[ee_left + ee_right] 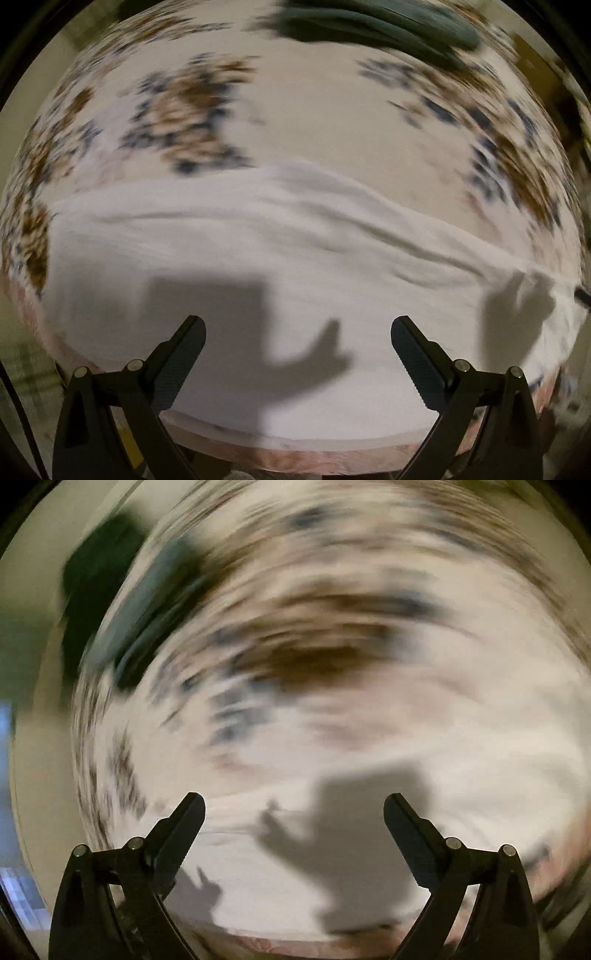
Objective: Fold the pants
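White pants [258, 258] lie spread flat across a bed with a floral cover [184, 110], running left to right with a few wrinkles toward the right. My left gripper [298, 328] is open and empty, held above the near edge of the pants. In the right wrist view the frame is heavily blurred; the white pants [295, 867] show at the bottom. My right gripper [294, 806] is open and empty above them. Gripper shadows fall on the cloth.
A dark teal garment [376, 26] lies at the far side of the bed; it also shows blurred in the right wrist view [147, 602]. The bed's pink near edge [314, 458] runs just below the fingers. Floor lies beyond the bed's left side.
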A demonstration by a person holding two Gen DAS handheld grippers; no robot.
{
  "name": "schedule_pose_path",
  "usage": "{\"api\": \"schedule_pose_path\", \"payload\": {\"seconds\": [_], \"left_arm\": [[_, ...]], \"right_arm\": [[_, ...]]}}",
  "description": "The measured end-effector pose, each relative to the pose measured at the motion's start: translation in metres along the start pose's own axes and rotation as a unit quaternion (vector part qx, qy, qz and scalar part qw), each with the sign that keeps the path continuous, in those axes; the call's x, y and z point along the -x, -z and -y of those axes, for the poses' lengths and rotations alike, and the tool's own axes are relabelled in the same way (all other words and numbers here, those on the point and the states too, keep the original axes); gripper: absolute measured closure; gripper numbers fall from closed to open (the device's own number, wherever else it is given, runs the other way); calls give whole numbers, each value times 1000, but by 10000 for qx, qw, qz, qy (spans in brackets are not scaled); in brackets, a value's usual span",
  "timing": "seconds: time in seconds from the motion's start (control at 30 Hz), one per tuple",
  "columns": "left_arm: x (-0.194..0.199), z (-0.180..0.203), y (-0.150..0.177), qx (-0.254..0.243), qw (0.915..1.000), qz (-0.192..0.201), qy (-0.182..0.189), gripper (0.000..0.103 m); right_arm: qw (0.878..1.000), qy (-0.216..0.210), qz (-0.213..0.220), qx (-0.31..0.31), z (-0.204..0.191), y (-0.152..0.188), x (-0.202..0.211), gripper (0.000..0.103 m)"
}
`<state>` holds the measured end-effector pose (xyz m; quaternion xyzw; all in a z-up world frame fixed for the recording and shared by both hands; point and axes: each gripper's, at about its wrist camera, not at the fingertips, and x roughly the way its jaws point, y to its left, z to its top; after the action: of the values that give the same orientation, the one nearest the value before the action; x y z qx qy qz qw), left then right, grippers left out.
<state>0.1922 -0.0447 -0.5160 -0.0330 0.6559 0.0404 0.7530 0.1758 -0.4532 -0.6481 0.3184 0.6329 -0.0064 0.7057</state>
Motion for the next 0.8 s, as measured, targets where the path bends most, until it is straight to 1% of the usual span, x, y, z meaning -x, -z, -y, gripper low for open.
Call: {"api": "schedule_pose_path", "payload": {"seconds": [0.03,0.07,0.1,0.13,0.17,0.23,0.3,0.37,0.4,0.43,0.47,0.5,0.53,0.57,0.6,0.67,0.7,0.73,0.77,0.8], "left_arm": [[-2,12,-2,-108,9999,-26,23,0],[-5,26,0,-260,9996,-45,57,0],[-5,38,1,-390,9992,-46,67,0],[-6,54,2,-542,9985,-37,58,0],[-6,70,3,-689,9976,-5,47,0],[-4,101,4,-911,9958,79,10,0],[-7,122,2,-1008,9949,91,-8,0],[-11,144,-2,-1055,9943,114,-46,0],[-15,146,-4,-1078,9941,117,-66,0],[-17,154,-8,-1107,9937,128,-107,0],[-20,159,-10,-1141,9932,160,-158,0],[-24,165,-13,-1180,9926,182,-228,0],[-27,167,-15,-1189,9924,180,-249,0],[-29,176,-16,-1169,9928,151,-220,0],[-32,182,-18,-1150,9930,130,-231,0],[-41,179,-31,-1077,9937,43,-315,0],[-44,176,-37,-1035,9941,33,-310,0],[-45,174,-42,-985,9946,35,-328,0],[-45,170,-47,-942,9950,56,-317,0],[-45,167,-51,-927,9952,85,-311,0]], "right_arm": [[9988,246,199,-371,42,5,16,4],[9970,313,321,-625,73,8,29,4],[9937,430,438,-939,114,10,43,4],[9922,570,474,-1000,133,7,50,5],[9920,726,486,-912,148,2,55,5],[9919,1111,497,-364,164,-20,61,6],[9899,1348,426,73,167,-42,57,5],[9860,1504,321,641,169,-68,48,6],[9837,1553,179,891,170,-79,40,9],[9797,1681,81,1090,168,-84,31,33],[9735,1878,6,1307,164,-86,23,54],[9613,2167,-184,1689,159,-89,10,85],[9557,2271,-205,1859,156,-88,5,85],[9518,2329,-111,1991,153,-87,5,86],[9534,2278,-11,1977,153,-86,9,87],[9618,2072,245,1770,156,-88,23,88],[9680,1882,488,1587,158,-90,36,88],[9709,1759,637,1495,159,-92,44,88],[9726,1680,728,1433,160,-94,48,88],[9742,1653,688,1378,163,-98,44,88]]}}
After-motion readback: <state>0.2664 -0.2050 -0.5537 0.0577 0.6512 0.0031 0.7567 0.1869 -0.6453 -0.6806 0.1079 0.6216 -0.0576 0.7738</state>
